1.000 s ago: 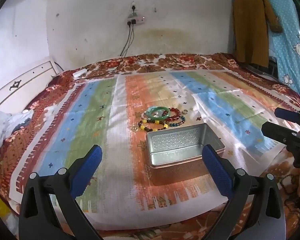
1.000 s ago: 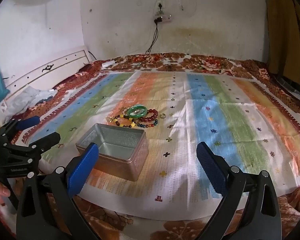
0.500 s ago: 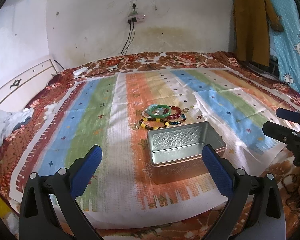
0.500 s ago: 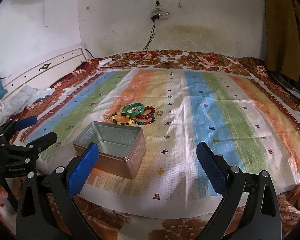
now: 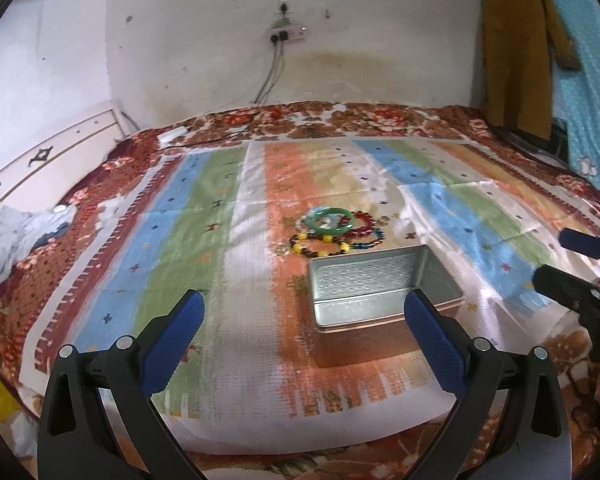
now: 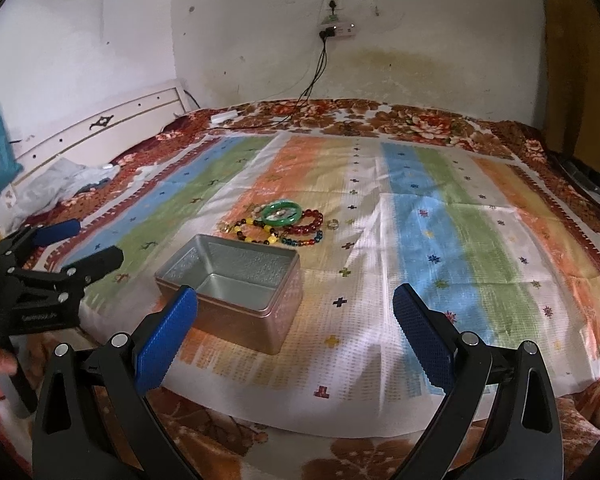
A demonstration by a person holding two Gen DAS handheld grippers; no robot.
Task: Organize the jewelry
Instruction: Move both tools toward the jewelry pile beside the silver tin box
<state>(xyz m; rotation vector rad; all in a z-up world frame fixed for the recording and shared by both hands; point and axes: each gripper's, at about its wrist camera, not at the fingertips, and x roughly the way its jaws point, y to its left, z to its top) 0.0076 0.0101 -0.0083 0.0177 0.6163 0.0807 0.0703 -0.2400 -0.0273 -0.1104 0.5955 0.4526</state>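
Bracelets (image 5: 334, 232) lie in a pile on the bed at 12 o'clock from the empty tin box (image 5: 380, 292), so I hold my left tool (image 5: 304, 322) and right tool (image 6: 296, 320) wide open, holding nothing, ready to grab.

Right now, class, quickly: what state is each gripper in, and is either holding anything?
Left gripper: open, holding nothing.
Right gripper: open, holding nothing.

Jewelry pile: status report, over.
Both hand-held grippers open, empty: left, right. Green bangle and bead bracelets lie on the striped cloth behind the open tin. Tin holds nothing. Path clear.
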